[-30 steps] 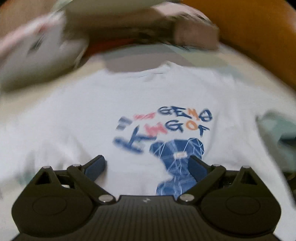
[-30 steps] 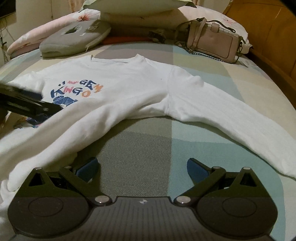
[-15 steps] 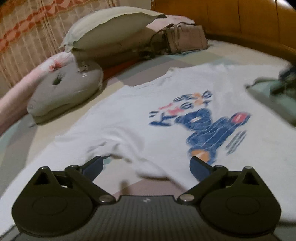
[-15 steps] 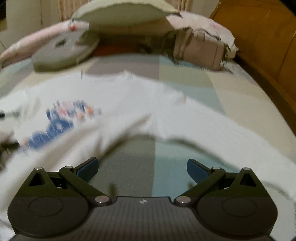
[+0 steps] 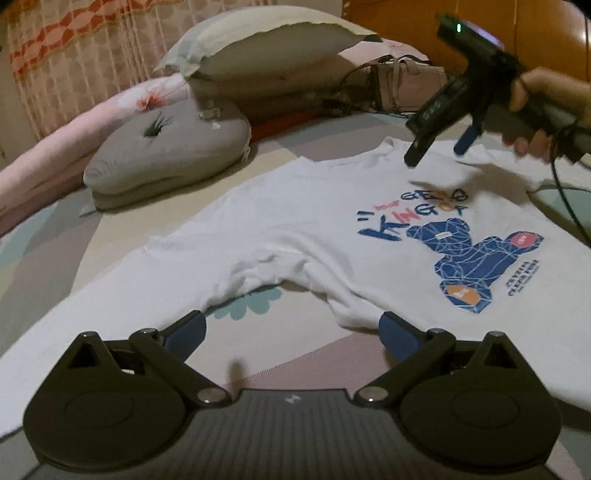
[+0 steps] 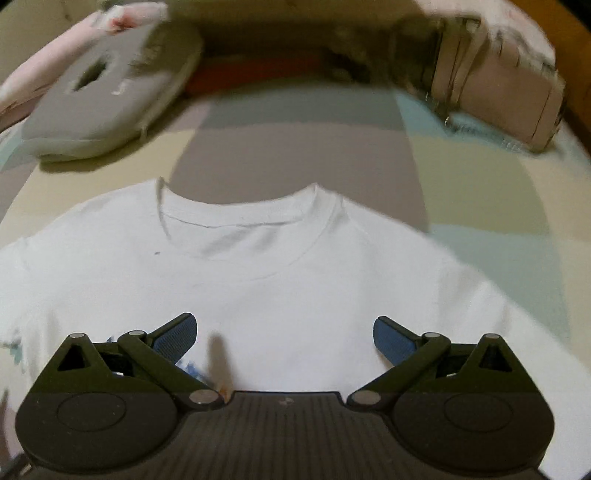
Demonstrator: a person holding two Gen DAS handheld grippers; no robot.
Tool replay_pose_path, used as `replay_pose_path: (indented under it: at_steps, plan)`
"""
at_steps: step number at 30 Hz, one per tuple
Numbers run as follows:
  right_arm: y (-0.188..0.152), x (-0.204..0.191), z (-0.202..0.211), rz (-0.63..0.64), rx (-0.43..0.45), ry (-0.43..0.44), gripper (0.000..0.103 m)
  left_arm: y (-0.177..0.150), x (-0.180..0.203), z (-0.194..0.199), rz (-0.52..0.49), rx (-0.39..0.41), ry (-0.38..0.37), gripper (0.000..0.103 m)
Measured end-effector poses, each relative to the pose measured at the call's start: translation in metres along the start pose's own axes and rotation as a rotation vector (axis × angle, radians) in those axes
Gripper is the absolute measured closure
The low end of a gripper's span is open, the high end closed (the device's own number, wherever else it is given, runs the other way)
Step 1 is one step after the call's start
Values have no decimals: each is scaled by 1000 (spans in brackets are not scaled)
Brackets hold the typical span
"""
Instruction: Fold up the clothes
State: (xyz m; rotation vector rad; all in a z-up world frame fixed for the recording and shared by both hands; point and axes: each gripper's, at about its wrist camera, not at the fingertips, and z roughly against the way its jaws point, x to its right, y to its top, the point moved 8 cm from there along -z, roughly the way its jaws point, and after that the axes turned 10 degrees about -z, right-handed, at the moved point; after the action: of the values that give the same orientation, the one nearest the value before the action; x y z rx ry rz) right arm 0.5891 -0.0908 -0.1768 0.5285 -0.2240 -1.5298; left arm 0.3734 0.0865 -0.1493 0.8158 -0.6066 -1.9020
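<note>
A white long-sleeved shirt (image 5: 295, 229) with a blue, red and orange print (image 5: 469, 258) lies flat, face up, on the bed. My left gripper (image 5: 291, 326) is open, low over the sheet by the shirt's left armpit, holding nothing. In the left wrist view my right gripper (image 5: 437, 151), held by a hand (image 5: 546, 96), hovers open above the collar. The right wrist view shows that gripper (image 6: 284, 334) open over the chest, pointing at the round neckline (image 6: 258, 236).
A grey cushion (image 5: 170, 147) lies left of the shirt at the head of the bed. Behind it are pillows (image 5: 266, 44) and a pink handbag (image 6: 498, 99). A wooden headboard (image 5: 406, 14) rises at the far right. The sheet (image 6: 472, 184) is patchwork-coloured.
My right gripper has swung from the right armpit up to above the collar. My left gripper has settled near the left armpit after turning left.
</note>
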Motion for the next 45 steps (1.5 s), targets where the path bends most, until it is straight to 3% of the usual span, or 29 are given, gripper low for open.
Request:
replay_pose_path:
  at_steps: [13,16,22,27,31,35,37,45]
  plan:
    - [4,32,34,-72,99,90,0,-5,3,-2,6,-1,-43,3]
    - [-29,39,77,-33,104,120,0,-6,7,-4,4,-9,-59,3]
    - [-116,54,147,-84,103,204,0,-3,13,-2,-5,-9,-65,3]
    - [-203,53,160,-137,71,217,0,1,17,3,-13,8,-63,3]
    - [-256,31,167,-128,90,216,0,1,20,4,-20,-4,-53,3]
    - [-291,1,182,-90,187,203,0,2,26,9,-25,0,-70,3]
    - [-302,-18,185,-18,167,211,0,1,29,13,-21,1,-76,3]
    - [-326,-91,216,230,151,388,0,-24,30,43,97,-5,-41,3]
